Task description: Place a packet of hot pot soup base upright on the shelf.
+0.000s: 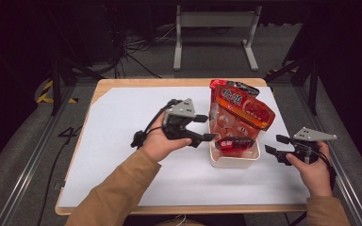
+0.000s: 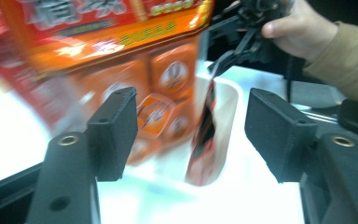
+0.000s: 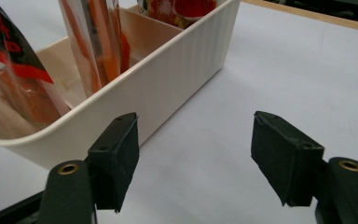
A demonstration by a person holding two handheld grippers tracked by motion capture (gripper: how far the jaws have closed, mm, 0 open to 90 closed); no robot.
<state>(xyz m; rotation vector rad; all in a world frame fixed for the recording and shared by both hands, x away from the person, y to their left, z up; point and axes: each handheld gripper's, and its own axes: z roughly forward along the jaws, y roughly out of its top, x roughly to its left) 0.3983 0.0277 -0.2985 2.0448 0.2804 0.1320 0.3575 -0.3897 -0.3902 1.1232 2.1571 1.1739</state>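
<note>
Snack bags (image 1: 238, 110) upright in tub (image 1: 233, 159), frame centre. Left gripper (image 1: 206, 128) alongside, nearer, agape; right gripper (image 1: 273, 146) lower right, agape, empty.

We hold the left claw (image 1: 206, 128) with jaws spread wide, forearm angled inward; our right claw (image 1: 275, 146), jaws likewise apart, points left from a low right hand (image 1: 313, 167).

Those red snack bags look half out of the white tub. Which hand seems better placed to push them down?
Probably the left. The left hand-held gripper is open at the snack bags in the white tub. The right hand-held gripper, also open, sits off to the tub's side.
</note>
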